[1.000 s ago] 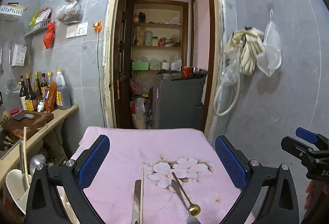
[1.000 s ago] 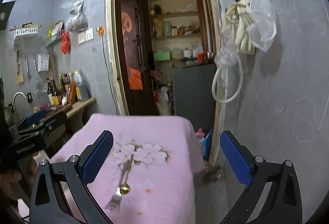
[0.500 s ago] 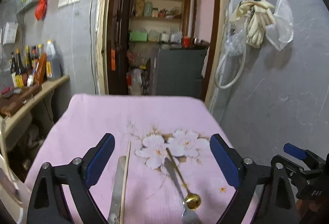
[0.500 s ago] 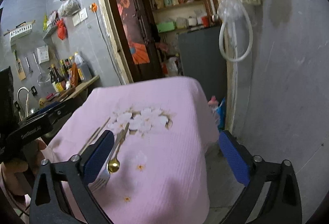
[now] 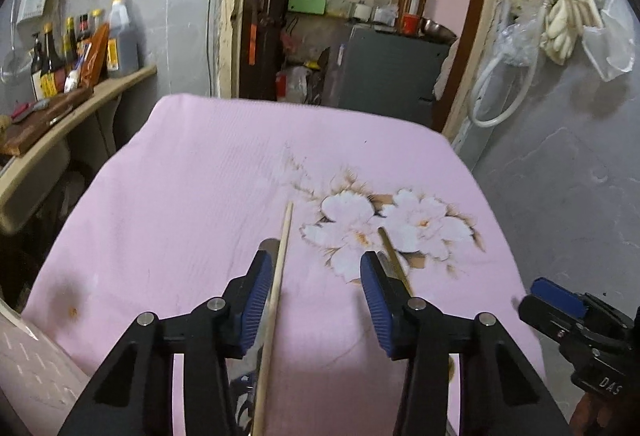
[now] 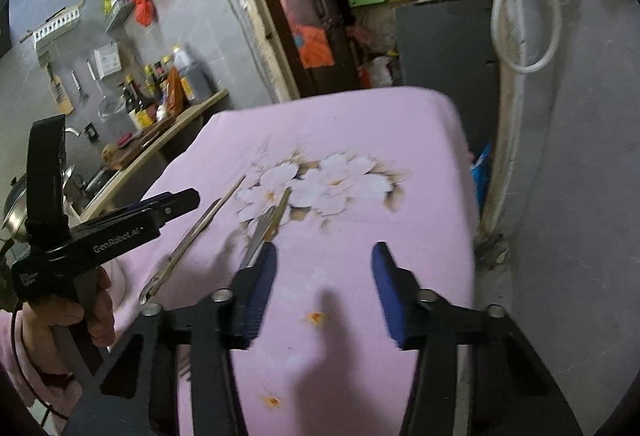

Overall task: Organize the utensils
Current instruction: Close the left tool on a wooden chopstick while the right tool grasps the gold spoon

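Note:
A pink flower-print cloth (image 5: 180, 195) covers the table. On it lie a wooden chopstick (image 5: 282, 252), a knife blade (image 5: 269, 244) mostly hidden behind my left finger, and a gold spoon handle (image 5: 390, 252). My left gripper (image 5: 316, 276) hangs low over them with its jaws closing. The chopstick runs between the pads, close to the left one, and is not pinched. My right gripper (image 6: 324, 276) is also closing, with only cloth between its pads. A fork (image 6: 260, 232) and the gold spoon (image 6: 280, 207) lie just beyond its left fingertip. The knife (image 6: 176, 256) and chopstick (image 6: 228, 195) lie further left.
A counter at the left carries sauce bottles (image 5: 80, 47) and a cutting board (image 5: 40, 115). Behind the table an open doorway shows a grey cabinet (image 5: 384, 67) and shelves. Gloves and a hose (image 5: 560, 15) hang on the grey wall at the right. A hand holds the left gripper (image 6: 120, 220).
Both grippers have come down toward the cloth and tipped downward. Their jaws have narrowed from wide open to about half. The utensils now sit at the fingertips.

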